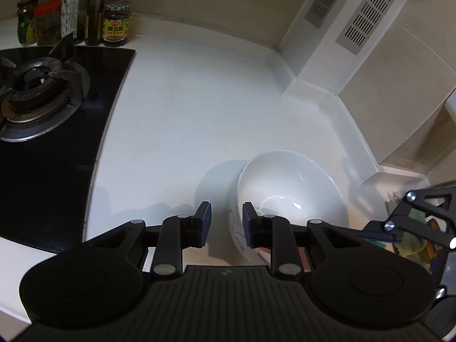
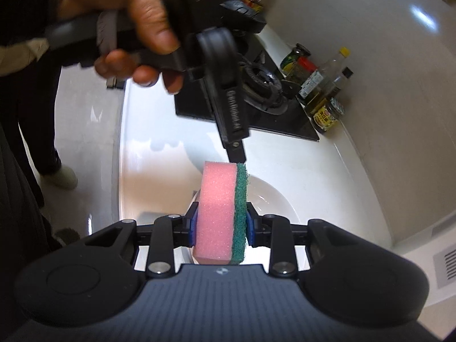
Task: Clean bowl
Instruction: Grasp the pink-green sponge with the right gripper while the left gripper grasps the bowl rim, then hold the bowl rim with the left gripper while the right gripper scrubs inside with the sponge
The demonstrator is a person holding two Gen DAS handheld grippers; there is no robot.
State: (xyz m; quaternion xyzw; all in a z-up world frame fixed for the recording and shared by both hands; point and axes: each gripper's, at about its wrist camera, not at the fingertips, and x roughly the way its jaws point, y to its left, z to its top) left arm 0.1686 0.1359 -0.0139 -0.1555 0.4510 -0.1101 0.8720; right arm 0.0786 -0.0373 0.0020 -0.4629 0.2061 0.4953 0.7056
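L wrist: left gripper point(image 1: 226, 222) spread, straddling near rim of white bowl point(image 1: 287, 191) on countertop point(image 1: 182, 119) w/o pinching. R wrist: right gripper point(image 2: 221, 223) pinching pink/green sponge point(image 2: 221, 213) above bowl. Judgement: steady rim, scrub w/ green side.

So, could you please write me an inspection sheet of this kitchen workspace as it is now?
Surface: white countertop, bare in the middle.
Job's things: white bowl upright on the countertop; pink and green sponge.
Clutter: jars and bottles behind the gas stove.
Grippers: left tool open, straddling the bowl's near rim; right tool shut on the sponge above the bowl.
Cables: nothing seen.
Surroundings: wall vents; person's hand holding the left tool.
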